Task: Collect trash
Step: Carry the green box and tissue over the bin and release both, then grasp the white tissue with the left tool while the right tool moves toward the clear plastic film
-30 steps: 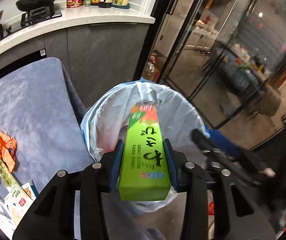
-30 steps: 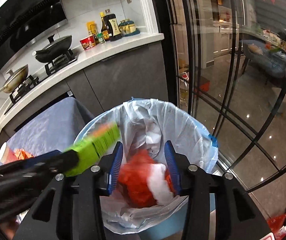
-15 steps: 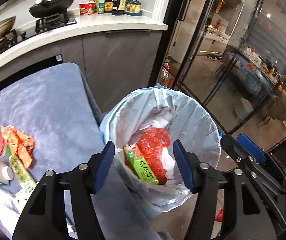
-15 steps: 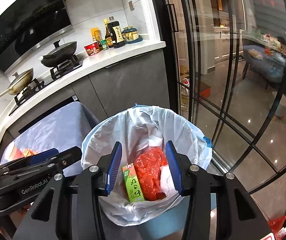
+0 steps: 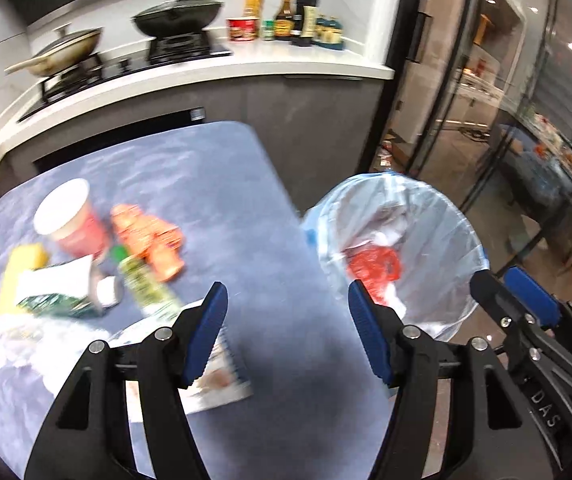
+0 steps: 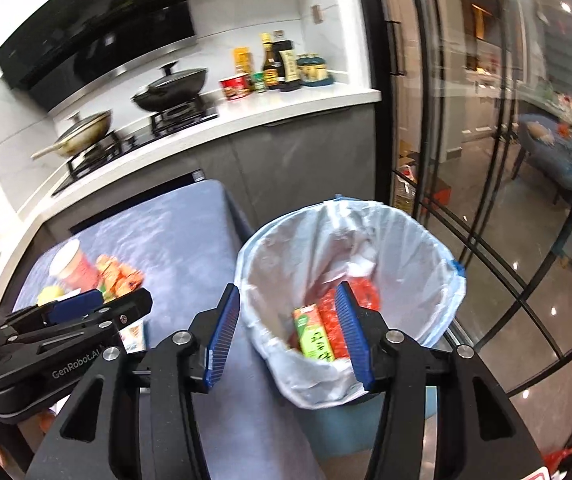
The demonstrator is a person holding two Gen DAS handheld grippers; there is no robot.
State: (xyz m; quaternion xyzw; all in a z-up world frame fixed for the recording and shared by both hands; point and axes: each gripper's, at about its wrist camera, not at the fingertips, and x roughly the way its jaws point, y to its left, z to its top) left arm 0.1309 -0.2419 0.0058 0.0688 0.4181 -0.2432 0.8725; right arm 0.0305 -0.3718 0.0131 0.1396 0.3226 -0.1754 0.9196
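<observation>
A bin lined with a pale plastic bag [image 6: 406, 248] [image 5: 438, 224] stands beside the blue-covered table [image 5: 213, 184]. Inside lie a green carton [image 6: 313, 340] and a red wrapper [image 6: 360, 294] [image 5: 374, 266]. My left gripper [image 5: 286, 334] hangs over the table's right part, jaws opening, nothing between them. My right gripper [image 6: 286, 334] hovers over the bin's near rim, jaws also opening and empty. On the table's left lie a red paper cup [image 5: 70, 220], an orange wrapper [image 5: 149, 238], a small green bottle [image 5: 145, 284], a yellow item [image 5: 17, 272] and white packets [image 5: 213, 376].
Behind the table runs a white counter [image 5: 245, 68] with a stove, two pans and sauce bottles [image 5: 294, 20]. Glass doors with black frames [image 6: 486, 160] close off the right side. The left gripper's body [image 6: 53, 344] shows at the right wrist view's lower left.
The left gripper let go of the green carton, which dropped into the bin. It then swung left from the bin to over the table. Both grippers' jaws widened; the red wrapper settled in the bin.
</observation>
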